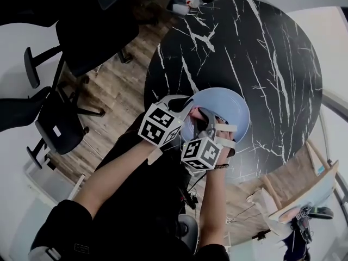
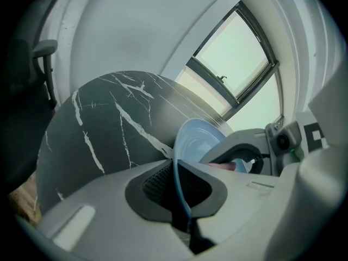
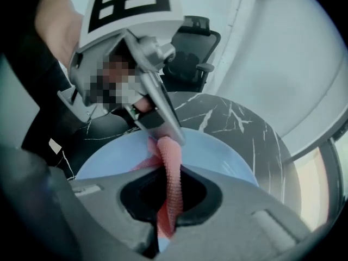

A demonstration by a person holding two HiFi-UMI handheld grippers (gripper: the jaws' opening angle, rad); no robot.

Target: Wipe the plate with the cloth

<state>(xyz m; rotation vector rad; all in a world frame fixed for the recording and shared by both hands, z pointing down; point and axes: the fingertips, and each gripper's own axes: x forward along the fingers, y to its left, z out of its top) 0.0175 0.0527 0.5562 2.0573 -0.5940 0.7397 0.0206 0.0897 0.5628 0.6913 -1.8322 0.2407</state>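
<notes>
A: Where is the plate (image 1: pixel 231 105) now?
B: Held up over the near edge of the tabletop (image 1: pixel 261 53), tilted. The left gripper (image 2: pixel 177 185) is closed on its rim, and the rim goes edge-on btw the pads.
A: And the right gripper (image 3: pixel 171 200)?
B: Closed too, on the pink cloth (image 3: pixel 167 157). The cloth is bunched to a thin strip. Its long axis runs straight away from the gripper, across the plate's face, twd the left gripper's tip.
A: So which way for the wipe?
B: I think the face lies directly ahead of & below the right gripper, very near. The left one is only at the rim, so the right one must do the strokes, prob. sideways to the strip.
A: Anything not clear?
B: Yes. In the head view the cloth is hidden behind both grippers. I cannot tell if the cloth really presses on the plate, or if the far rim rests on the tabletop.
</notes>
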